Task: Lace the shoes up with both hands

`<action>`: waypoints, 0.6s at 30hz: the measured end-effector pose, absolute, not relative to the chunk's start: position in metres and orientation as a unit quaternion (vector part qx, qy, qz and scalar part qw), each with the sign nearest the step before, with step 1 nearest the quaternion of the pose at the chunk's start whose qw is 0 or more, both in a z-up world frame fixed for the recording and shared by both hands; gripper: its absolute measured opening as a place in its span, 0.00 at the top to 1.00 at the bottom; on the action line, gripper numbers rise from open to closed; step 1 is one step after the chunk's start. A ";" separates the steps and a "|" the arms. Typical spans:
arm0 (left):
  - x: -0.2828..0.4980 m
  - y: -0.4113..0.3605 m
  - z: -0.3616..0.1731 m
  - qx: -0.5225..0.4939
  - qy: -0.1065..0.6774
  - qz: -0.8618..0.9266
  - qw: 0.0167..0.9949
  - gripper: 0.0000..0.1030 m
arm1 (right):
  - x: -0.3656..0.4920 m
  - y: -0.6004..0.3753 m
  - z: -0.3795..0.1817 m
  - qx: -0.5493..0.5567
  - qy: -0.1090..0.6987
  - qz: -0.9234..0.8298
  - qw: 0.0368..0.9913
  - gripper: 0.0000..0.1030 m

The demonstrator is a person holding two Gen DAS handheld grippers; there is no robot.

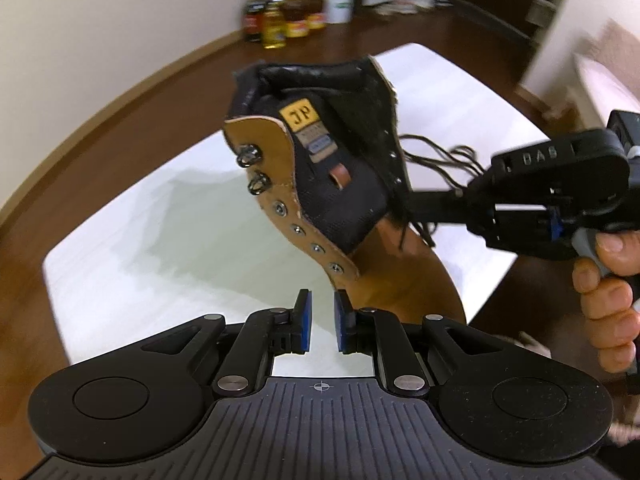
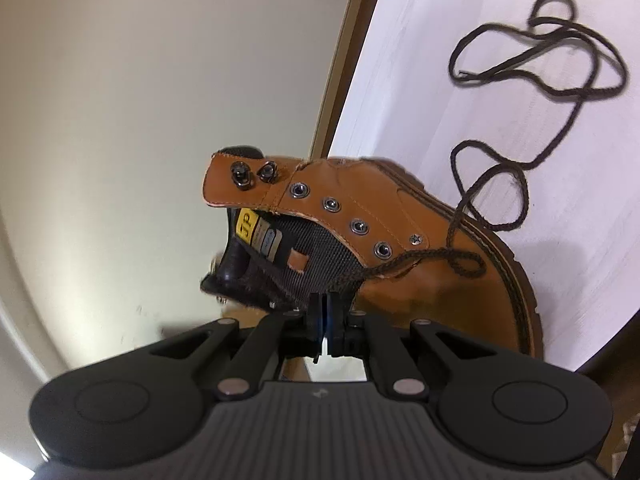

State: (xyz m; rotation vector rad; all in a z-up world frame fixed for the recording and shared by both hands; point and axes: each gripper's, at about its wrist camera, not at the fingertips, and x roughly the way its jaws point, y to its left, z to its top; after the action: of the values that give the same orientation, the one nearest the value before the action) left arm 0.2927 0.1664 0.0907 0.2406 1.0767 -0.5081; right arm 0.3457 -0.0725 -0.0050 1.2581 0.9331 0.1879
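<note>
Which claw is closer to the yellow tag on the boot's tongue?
Right. The right claw is shut on the boot flap just beside the yellow tag; the left claw sits open, apart below it.

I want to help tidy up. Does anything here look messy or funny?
Yes. The boot is almost unlaced: its eyelets sit empty, and the brown lace sprawls in loose loops over the white table. The right gripper is shut on the boot's other flap, tipping the boot up.

The black left gripper, bottom centre, stands parted and empty; the black right gripper, bottom centre, is clamped together.
</note>
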 end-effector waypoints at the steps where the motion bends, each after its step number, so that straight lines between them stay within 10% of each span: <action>1: 0.293 0.170 0.089 0.118 0.501 -0.253 0.819 0.87 | 0.342 -0.068 -0.003 0.566 0.407 0.071 0.713 0.97; 18: 0.296 0.189 0.059 0.131 0.505 -0.339 0.783 0.88 | 0.307 -0.017 -0.036 0.621 0.281 -0.061 0.729 0.97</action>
State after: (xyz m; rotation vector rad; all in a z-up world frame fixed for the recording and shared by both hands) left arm 0.2956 0.1885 0.0591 0.2837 1.0904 -0.7308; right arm 0.3070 -0.0174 -0.0360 1.3683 0.6195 -0.1335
